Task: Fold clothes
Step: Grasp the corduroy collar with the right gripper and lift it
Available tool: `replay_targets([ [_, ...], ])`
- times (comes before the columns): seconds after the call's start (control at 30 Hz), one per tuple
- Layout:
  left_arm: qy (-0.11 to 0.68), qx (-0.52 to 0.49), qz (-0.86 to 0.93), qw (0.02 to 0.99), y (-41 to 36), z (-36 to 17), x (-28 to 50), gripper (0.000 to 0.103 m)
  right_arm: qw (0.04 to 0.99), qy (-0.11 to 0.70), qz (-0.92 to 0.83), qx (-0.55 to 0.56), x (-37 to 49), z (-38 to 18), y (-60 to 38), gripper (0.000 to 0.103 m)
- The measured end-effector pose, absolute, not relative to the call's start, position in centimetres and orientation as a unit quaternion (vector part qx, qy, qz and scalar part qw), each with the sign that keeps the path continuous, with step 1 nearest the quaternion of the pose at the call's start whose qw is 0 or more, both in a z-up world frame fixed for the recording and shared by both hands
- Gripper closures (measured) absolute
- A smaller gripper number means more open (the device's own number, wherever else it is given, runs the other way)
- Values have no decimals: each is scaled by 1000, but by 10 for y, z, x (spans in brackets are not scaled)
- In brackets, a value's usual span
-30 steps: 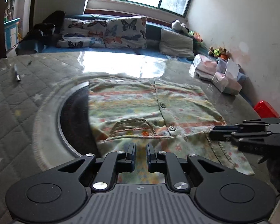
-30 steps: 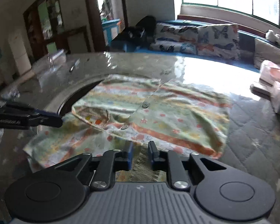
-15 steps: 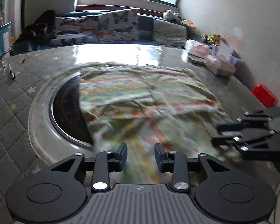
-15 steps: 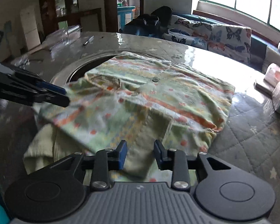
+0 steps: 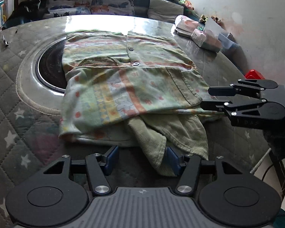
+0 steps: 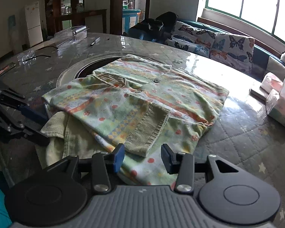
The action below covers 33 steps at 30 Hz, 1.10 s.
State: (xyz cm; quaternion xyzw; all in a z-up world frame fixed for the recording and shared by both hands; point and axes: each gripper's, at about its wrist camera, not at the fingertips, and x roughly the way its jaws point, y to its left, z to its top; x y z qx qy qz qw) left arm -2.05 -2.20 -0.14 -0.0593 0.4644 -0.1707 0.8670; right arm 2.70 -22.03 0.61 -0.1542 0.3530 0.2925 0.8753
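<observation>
A pale green patterned button shirt (image 5: 127, 79) lies on the round table, its near part folded over the buttoned front, ribbed collar and cuff edges showing at the near side. It also shows in the right wrist view (image 6: 134, 98). My left gripper (image 5: 142, 158) is open and empty just short of the shirt's near edge. My right gripper (image 6: 142, 156) is open and empty over the near hem by a ribbed cuff (image 6: 148, 131). The right gripper also shows in the left wrist view (image 5: 216, 97), at the shirt's right edge.
The table (image 5: 19, 125) has a quilted star cover and a dark round inset (image 5: 49, 68) under the shirt's left side. Wrapped packages (image 5: 199, 36) sit at the far right, a pen (image 5: 5, 40) at far left. A sofa with butterfly cushions (image 6: 218, 43) lies behind.
Both grippers opened, let go of the shirt and drew back toward the near edge. The near part of the shirt now lies folded over the front.
</observation>
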Motion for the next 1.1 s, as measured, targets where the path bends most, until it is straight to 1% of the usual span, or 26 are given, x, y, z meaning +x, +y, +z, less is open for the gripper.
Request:
replay_targets([
  [0.03, 468, -66, -182, 862, -23, -1, -19, 70, 874, 352, 295, -159, 25, 6, -221, 58],
  [0.07, 471, -74, -188, 859, -24, 0, -18, 80, 873, 350, 297, -164, 24, 6, -222, 56],
  [0.17, 469, -83, -198, 857, -23, 5, -15, 90, 869, 346, 305, -178, 18, 6, -224, 55],
  [0.27, 455, -100, -205, 861, -18, 19, -7, 91, 865, 342, 312, -192, 13, 7, -227, 49],
  [0.37, 434, -120, -205, 869, -12, 36, 8, 92, 860, 338, 322, -205, 8, 6, -229, 48],
  [0.43, 425, -130, -208, 871, -11, 43, 19, 92, 856, 337, 333, -207, 6, 5, -227, 44],
  [0.6, 426, -150, -211, 867, -10, 47, 47, 92, 855, 321, 352, -207, 5, 1, -218, 44],
  [0.73, 430, -145, -213, 866, -10, 44, 57, 91, 857, 314, 366, -183, 17, -1, -204, 47],
  [0.77, 431, -145, -213, 865, -10, 43, 57, 91, 858, 317, 367, -170, 21, -1, -203, 53],
  [0.8, 431, -145, -213, 865, -8, 43, 58, 91, 859, 323, 366, -156, 25, -1, -203, 66],
  [0.87, 429, -143, -209, 867, -4, 42, 55, 88, 860, 333, 365, -127, 34, 1, -204, 77],
  [0.9, 426, -139, -208, 869, -1, 42, 53, 86, 861, 338, 364, -113, 38, 1, -204, 80],
  [0.93, 422, -132, -208, 872, 2, 43, 49, 79, 861, 343, 363, -98, 42, 2, -205, 82],
  [0.97, 417, -125, -205, 877, 5, 44, 45, 67, 861, 348, 362, -84, 46, 2, -205, 85],
  [1.03, 400, -100, -201, 889, 10, 46, 33, 53, 860, 357, 360, -54, 55, 3, -206, 86],
  [1.1, 383, -71, -197, 900, 15, 47, 19, 47, 861, 361, 357, -34, 60, 6, -208, 87],
])
